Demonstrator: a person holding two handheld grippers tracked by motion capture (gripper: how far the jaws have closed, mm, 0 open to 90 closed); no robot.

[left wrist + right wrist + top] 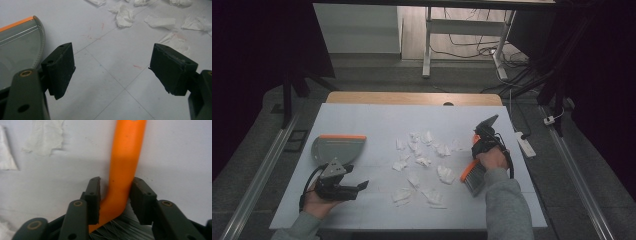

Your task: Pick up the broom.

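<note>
Several crumpled white paper scraps [422, 161] [124, 17] [45, 137] lie scattered across the middle of the white table top [362, 120]. A grey dustpan [337, 147] [17, 45] with an orange rim lies flat at the left. Just in front of it my left gripper [359, 187] [112, 70] hovers low over bare table, open, with nothing between its jaws. At the right, my right gripper [478, 144] [115, 195] is shut on the orange handle [127, 150] of a hand brush [474, 179], whose grey bristles lie toward the person.
A wooden strip [412, 98] borders the table's far edge. A white power strip [527, 145] lies on the floor beside the right edge. Desk legs and cables [462, 45] stand well behind the table. Bare table runs along the front edge.
</note>
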